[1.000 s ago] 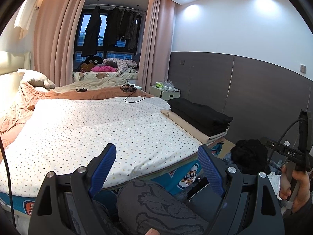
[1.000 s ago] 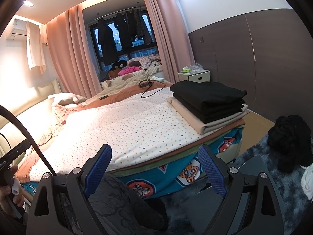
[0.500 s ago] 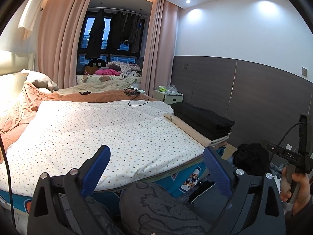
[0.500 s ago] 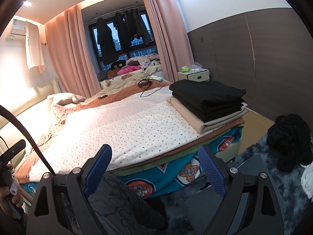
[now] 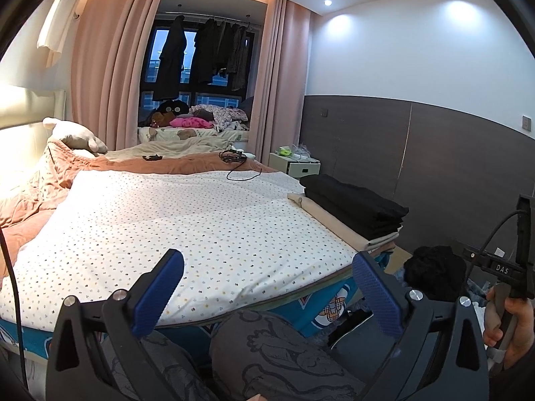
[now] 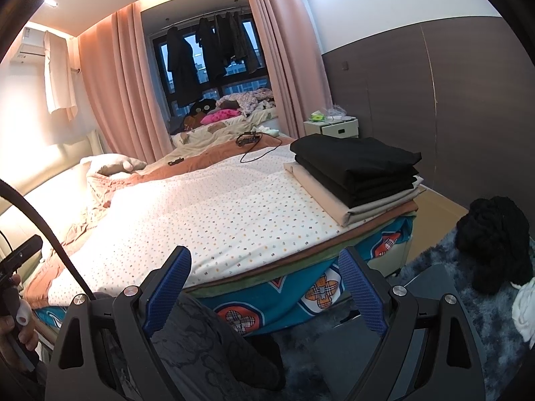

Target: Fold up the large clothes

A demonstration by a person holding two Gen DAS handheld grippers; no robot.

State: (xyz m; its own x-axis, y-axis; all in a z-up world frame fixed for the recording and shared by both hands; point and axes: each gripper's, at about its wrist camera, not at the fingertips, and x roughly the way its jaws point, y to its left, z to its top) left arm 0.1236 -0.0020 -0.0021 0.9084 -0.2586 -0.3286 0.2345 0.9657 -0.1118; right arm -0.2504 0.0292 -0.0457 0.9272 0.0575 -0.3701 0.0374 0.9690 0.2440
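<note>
Both hand-held grippers, left (image 5: pixel 267 287) and right (image 6: pixel 264 280), gaped empty; left jaws had just widened.
Crumpled fuzzy black garment (image 6: pixel 495 240) sat on the floor off right; right gripper nearer.

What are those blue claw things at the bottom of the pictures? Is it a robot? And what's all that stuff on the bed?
It's not a robot. A person holds a grabbing tool in each hand, and a small camera on each tool looks out past its two blue fingers. One picture comes from the left gripper, the other from the right gripper. You can even see the right hand gripping its handle in the left picture. Both claws are open with nothing between them; the left one has just been opening wider. In front is a bed with a dotted sheet. At its right edge sits a neat stack of folded clothes, black ones on top of beige. A fuzzy black bundle lies on the floor rug.
</note>
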